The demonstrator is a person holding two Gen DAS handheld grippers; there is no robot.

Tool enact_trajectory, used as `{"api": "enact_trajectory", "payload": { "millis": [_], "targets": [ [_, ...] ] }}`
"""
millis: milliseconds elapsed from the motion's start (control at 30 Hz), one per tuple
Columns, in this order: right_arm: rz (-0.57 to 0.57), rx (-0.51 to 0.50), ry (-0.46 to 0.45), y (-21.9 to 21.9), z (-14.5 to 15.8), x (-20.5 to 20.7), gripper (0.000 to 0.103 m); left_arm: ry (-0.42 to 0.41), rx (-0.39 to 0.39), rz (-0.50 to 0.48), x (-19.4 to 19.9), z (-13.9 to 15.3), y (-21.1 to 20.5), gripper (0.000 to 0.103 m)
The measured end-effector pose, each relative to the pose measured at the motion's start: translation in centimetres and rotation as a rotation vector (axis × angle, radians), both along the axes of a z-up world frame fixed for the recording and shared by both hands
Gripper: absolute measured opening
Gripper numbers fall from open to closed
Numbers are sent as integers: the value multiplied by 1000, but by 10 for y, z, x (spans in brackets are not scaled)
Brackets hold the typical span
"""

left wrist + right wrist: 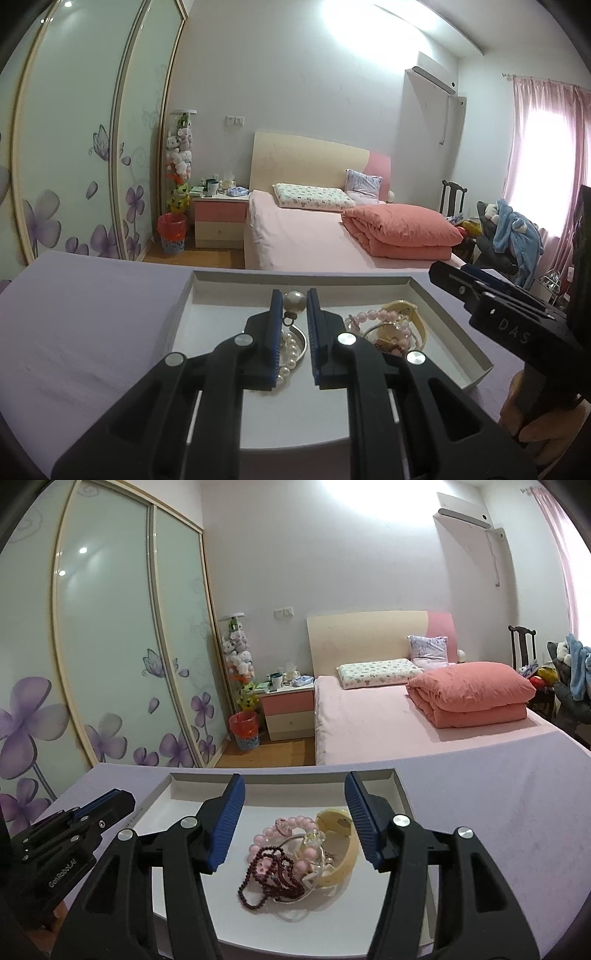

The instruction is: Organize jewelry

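Left gripper (294, 314) narrowed around a pearl piece (293, 301) over the white tray (207, 295), big pearl poking up between the blue pads, touching or not hard to say. Right gripper (295, 819) spread wide, hovering above the jewelry pile (295, 853): pink bead bracelet (291, 825), dark bead string (269, 871), cream watch (341, 845), all sitting in the tray between its fingers.

You're in home bedroom. Bed (388, 720) with pink sheet, folded coral quilt (472, 694), pillows against cream-and-pink headboard (369, 638). Nightstand (288, 712) beside it, cluttered top. Sliding wardrobe doors (110, 646) with purple flower print along your left wall. Tall tube of plush toys (240, 661) in corner, red-lined bin (243, 729) below. Air conditioner (432, 77) on wall, pink curtains (543, 166) at window.
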State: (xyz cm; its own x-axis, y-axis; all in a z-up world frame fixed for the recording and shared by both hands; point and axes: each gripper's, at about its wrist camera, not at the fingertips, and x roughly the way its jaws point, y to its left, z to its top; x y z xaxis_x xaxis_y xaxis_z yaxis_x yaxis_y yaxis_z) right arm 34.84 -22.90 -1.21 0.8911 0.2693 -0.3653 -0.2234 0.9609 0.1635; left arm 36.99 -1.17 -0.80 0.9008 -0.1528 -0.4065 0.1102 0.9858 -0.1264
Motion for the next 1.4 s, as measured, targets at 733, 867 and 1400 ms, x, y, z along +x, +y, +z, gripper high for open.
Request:
{"api": "enact_trajectory", "payload": {
  "millis": [733,867,1400],
  "targets": [
    [-17,-19,25,-1,-9,11,62,13,-58,-15,13,-17,7,41],
    [-21,-21,27,-2,-10,12,64,12,-64,-13,12,-17,7,46],
    [-72,-113,-49,3,11,-45,101,-67,11,92,-65,14,39,99]
  ]
}}
